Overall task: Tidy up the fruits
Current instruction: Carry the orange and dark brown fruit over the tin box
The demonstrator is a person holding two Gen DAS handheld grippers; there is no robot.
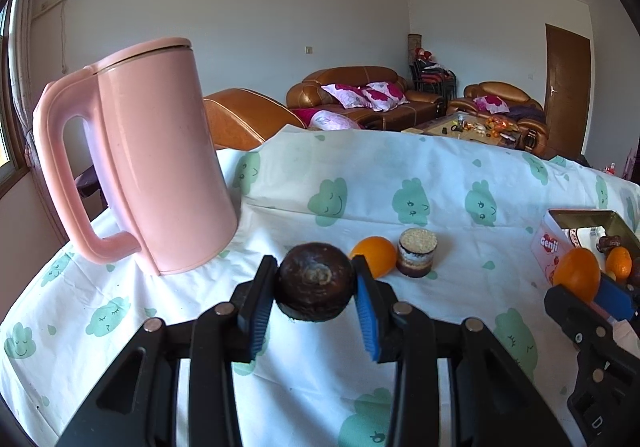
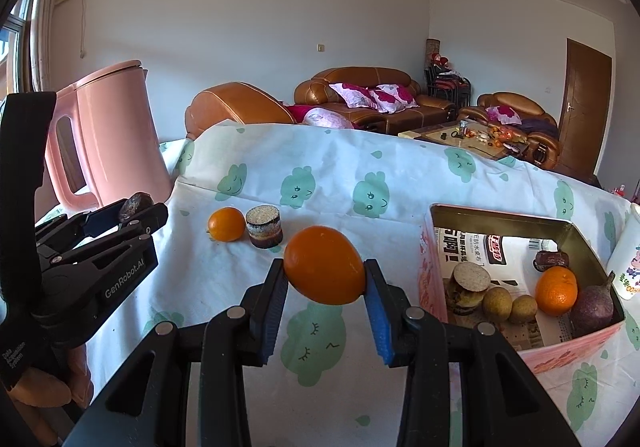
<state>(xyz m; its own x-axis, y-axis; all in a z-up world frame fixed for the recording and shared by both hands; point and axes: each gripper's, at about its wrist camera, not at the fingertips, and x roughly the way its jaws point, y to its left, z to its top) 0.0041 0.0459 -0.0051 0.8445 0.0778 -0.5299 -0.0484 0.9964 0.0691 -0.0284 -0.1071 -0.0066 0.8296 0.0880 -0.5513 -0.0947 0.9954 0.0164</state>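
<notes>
Organizing fruits, mid-task. The left tongs [image 1: 316, 289] are clenched on a dark brown, rough-skinned round fruit [image 1: 315, 287], held clear above the cloud-printed white cloth covering the counter [image 1: 360, 183]. The right tongs [image 2: 326, 275] are clenched on a smooth oval orange [image 2: 324, 265], likewise lifted, just beside the left wall of the open rectangular pink tin box [image 2: 532, 357] near the counter's right edge. Already inside the box: a round orange [image 2: 556, 291], two small tan fruits [image 2: 510, 305], a purple passion fruit [image 2: 591, 307], a dark date-like fruit [image 2: 551, 259] and a layered cylindrical piece [image 2: 468, 287]. Still on the cloth toward mid-counter: a small orange [image 2: 226, 224] touching or just beside a second layered cylinder [image 2: 264, 227]. A pink lidded plastic jug [image 1: 156, 159] stands at the left edge. Judged remaining: two held fruits, then these two.
</notes>
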